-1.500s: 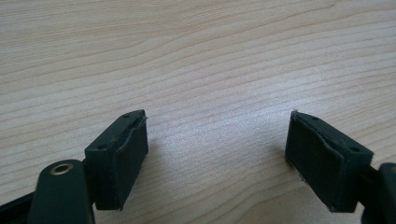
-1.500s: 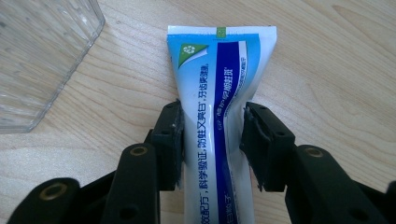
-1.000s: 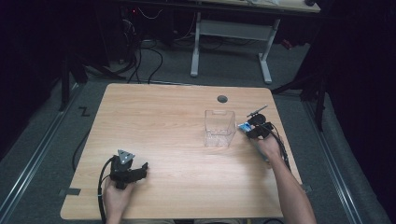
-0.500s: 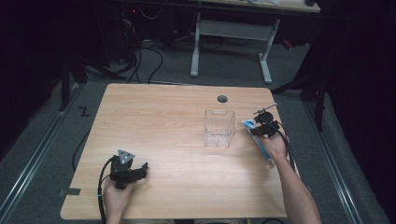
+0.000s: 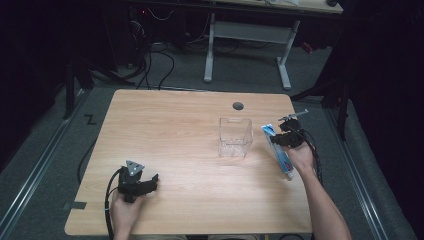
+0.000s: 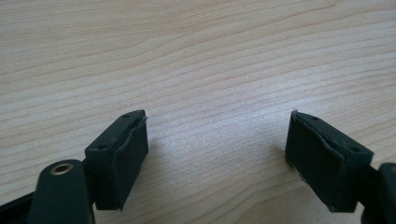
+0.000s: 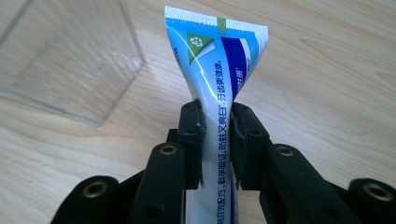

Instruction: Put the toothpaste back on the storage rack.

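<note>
Jaws tight around blue-and-white toothpaste tube (image 7: 215, 88), flat crimped end outward

Chinese print, possibly "牙齿更健康", on toothpaste tube (image 7: 219, 74)

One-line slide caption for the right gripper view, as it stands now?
Right gripper clamps a blue-and-white toothpaste tube above the wooden table, beside a clear plastic box.

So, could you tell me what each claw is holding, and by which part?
The right claw grips the toothpaste tube mid-body; the left claw holds nothing.
</note>
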A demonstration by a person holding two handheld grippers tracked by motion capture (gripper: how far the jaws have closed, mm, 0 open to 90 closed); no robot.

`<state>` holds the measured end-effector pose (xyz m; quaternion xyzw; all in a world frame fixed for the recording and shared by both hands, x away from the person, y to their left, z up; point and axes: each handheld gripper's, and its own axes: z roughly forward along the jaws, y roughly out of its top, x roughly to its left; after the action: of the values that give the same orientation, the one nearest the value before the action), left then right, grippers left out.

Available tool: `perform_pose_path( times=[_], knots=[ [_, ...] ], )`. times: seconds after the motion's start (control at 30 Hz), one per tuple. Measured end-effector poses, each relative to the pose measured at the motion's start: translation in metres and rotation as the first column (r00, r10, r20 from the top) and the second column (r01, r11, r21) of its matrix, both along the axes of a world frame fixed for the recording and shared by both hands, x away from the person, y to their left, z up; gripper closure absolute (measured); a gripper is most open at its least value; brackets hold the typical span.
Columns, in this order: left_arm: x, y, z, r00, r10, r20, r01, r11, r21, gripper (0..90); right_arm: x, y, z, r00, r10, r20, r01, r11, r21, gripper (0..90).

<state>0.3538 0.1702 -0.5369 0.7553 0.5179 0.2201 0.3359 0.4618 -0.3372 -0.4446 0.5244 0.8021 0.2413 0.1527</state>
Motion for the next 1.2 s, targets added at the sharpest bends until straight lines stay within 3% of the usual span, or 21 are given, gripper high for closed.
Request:
perform_pose_path(
  times=[0.6,1.2],
  knots=[
    [0.0,0.0,0.0,1.0,0.001,0.001,-0.001,1.0,0.0,21.7,-0.02,-0.01,0.023,0.9959,0.043,0.079,-0.05,0.996,0.078,78.4],
    [0.0,0.0,0.0,1.0,0.001,0.001,-0.001,1.0,0.0,21.6,-0.044,-0.026,0.038,0.9814,0.041,0.187,-0.076,0.981,0.18,80.4]
  ],
)
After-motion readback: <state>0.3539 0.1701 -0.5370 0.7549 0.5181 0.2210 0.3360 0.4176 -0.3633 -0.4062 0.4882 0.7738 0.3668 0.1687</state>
